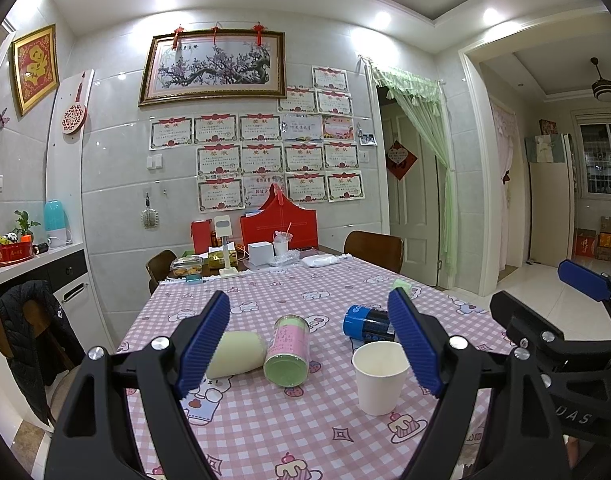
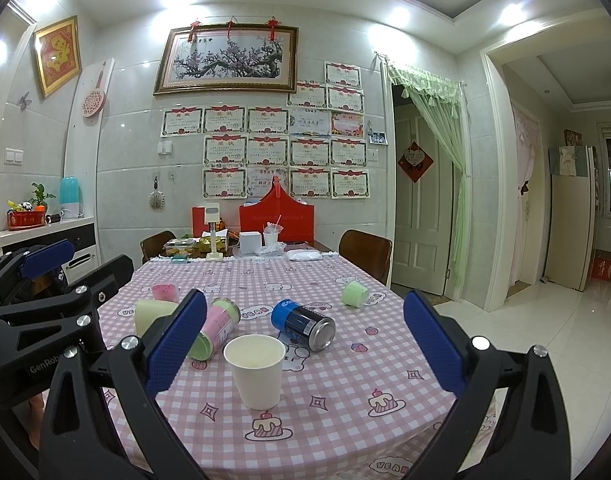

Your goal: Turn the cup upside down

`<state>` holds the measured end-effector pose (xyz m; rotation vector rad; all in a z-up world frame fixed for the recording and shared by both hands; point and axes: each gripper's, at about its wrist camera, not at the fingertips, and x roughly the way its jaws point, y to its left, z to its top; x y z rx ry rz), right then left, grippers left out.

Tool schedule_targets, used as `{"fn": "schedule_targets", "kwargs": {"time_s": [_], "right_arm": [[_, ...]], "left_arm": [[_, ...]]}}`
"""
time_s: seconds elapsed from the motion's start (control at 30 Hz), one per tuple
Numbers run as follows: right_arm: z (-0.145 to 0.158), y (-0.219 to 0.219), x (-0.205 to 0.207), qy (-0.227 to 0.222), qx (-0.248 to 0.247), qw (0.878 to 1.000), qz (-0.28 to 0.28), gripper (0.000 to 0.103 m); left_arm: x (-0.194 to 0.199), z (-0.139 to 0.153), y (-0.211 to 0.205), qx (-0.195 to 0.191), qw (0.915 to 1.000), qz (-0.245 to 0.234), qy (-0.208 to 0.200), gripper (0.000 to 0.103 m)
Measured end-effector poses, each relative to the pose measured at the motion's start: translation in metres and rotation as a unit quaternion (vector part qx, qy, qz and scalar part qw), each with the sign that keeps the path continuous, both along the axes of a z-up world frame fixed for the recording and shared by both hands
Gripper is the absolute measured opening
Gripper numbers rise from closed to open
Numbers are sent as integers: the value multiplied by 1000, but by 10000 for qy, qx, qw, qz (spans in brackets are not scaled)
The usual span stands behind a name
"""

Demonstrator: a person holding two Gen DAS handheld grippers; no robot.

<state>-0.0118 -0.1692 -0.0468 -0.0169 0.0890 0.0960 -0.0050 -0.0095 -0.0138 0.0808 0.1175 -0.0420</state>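
Observation:
A white paper cup stands upright, mouth up, on the pink checked tablecloth; it also shows in the right wrist view. My left gripper is open and empty, held above the near table, with the cup just inside its right finger. My right gripper is open and empty, with the cup between its fingers but lower and farther away. Each gripper shows at the edge of the other's view.
A pink and green canister, a blue can and a cream cup lie on their sides behind the paper cup. A green cup and a pink cup sit farther back. Boxes and chairs crowd the far end.

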Motion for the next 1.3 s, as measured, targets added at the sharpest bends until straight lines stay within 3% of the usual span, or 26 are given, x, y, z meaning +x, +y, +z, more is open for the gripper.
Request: {"fn": "schedule_targets", "kwargs": {"time_s": [1.3], "right_arm": [[-15, 9, 0, 154, 47, 9999, 41, 95]], "left_arm": [[-2, -12, 11, -6, 10000, -7, 98, 80]]}}
